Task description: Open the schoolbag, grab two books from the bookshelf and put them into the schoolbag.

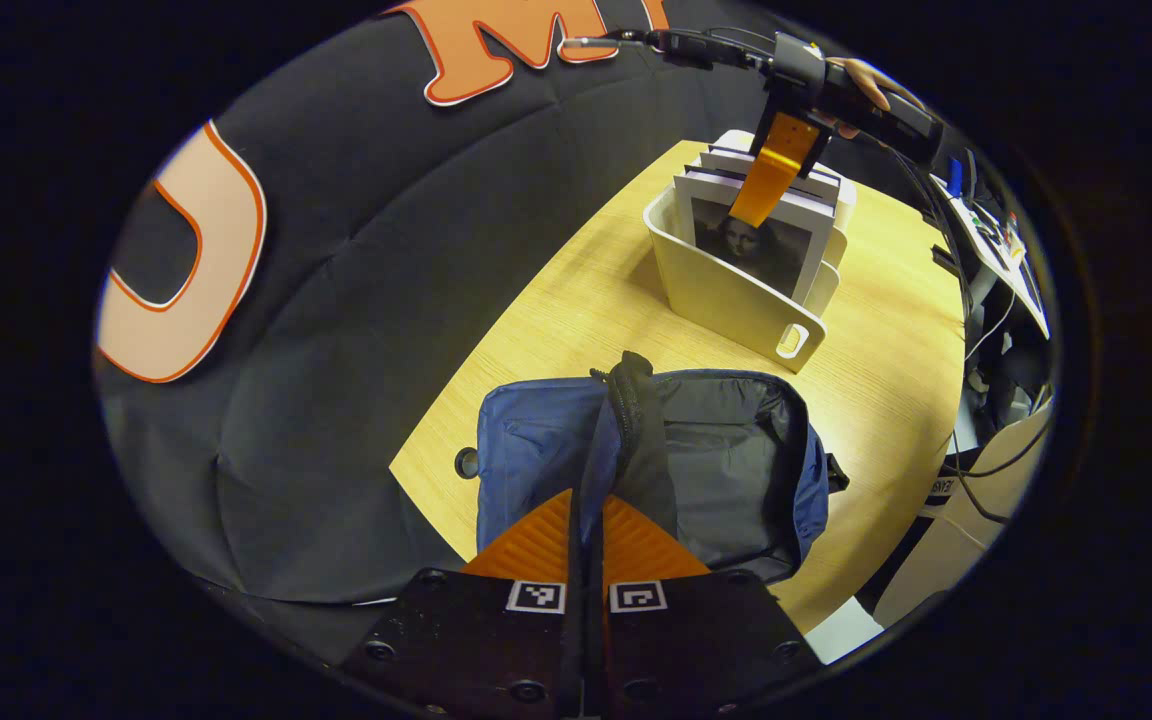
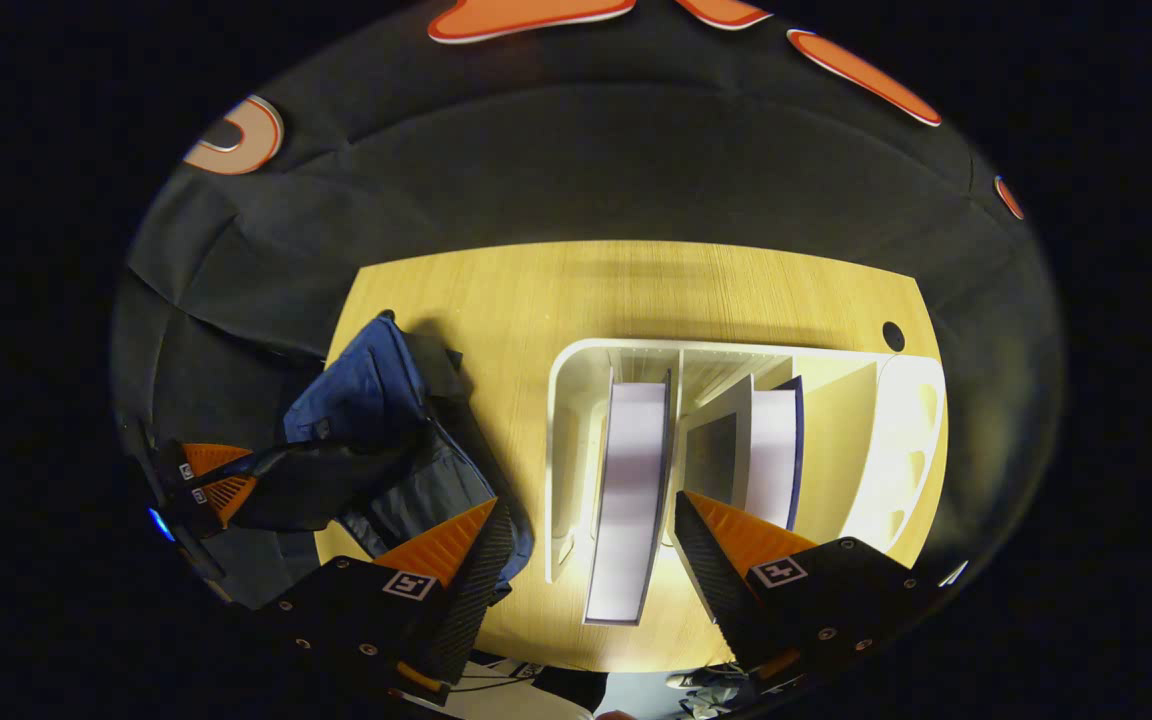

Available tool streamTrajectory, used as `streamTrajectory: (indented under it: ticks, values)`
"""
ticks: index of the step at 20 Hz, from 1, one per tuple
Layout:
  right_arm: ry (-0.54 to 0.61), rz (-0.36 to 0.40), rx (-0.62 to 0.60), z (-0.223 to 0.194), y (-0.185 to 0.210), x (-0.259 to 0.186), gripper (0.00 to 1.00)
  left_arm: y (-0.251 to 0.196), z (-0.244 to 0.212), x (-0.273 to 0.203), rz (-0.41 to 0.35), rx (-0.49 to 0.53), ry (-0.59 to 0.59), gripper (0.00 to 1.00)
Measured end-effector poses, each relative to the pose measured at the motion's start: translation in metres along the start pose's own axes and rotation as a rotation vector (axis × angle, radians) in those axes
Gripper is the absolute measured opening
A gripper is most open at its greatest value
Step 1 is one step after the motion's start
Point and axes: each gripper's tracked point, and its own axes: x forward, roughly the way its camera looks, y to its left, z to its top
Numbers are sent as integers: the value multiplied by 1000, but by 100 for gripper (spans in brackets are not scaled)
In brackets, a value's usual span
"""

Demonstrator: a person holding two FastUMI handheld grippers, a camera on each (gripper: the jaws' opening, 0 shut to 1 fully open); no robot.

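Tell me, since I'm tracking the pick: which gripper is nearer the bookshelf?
Right. The right gripper hangs open over the bookshelf, straddling a book; the left gripper holds the schoolbag.

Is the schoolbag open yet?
Open: the left gripper pinches the schoolbag flap upright, exposing its dark lining; no books visible inside.

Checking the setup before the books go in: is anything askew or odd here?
Nothing damaged or spilled. In the bookshelf, one book leans against its neighbour. The schoolbag gapes open, its flap pinched by the left gripper.
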Motion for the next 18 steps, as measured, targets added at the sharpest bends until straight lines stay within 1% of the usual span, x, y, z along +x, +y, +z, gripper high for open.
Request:
streamTrajectory:
  ticks: [4, 5, 6, 7, 8, 9, 13, 16, 18]
  values:
    - [41, -33, 15, 2, -2, 16, 97, -1, -2, 1, -6, 1, 0, 2]
    - [50, -61, 8, 1, -7, 24, 75, -2, -2, 1, -7, -1, -1, 2]
    - [70, -88, 5, -2, -14, 26, 61, -2, -1, 0, -10, -3, 0, 2]
    - [55, -90, 4, -1, -11, 24, 47, -2, -1, 1, -10, -7, 0, 2]
    - [64, -92, 11, 0, -12, 25, 35, -3, -2, 1, -12, -10, 0, 2]
    - [63, -98, 27, 0, -12, 23, 31, -4, -2, 1, -13, -8, 2, 2]
    - [19, -88, 63, 4, -13, 6, 29, -6, -2, 0, -12, -3, -2, 2]
    - [-29, -61, 87, 4, -5, -26, 29, -8, -3, 2, -20, 2, 0, 2]
    - [-61, -44, 77, 1, -1, -54, 29, -10, 0, 0, -18, 19, 1, 2]
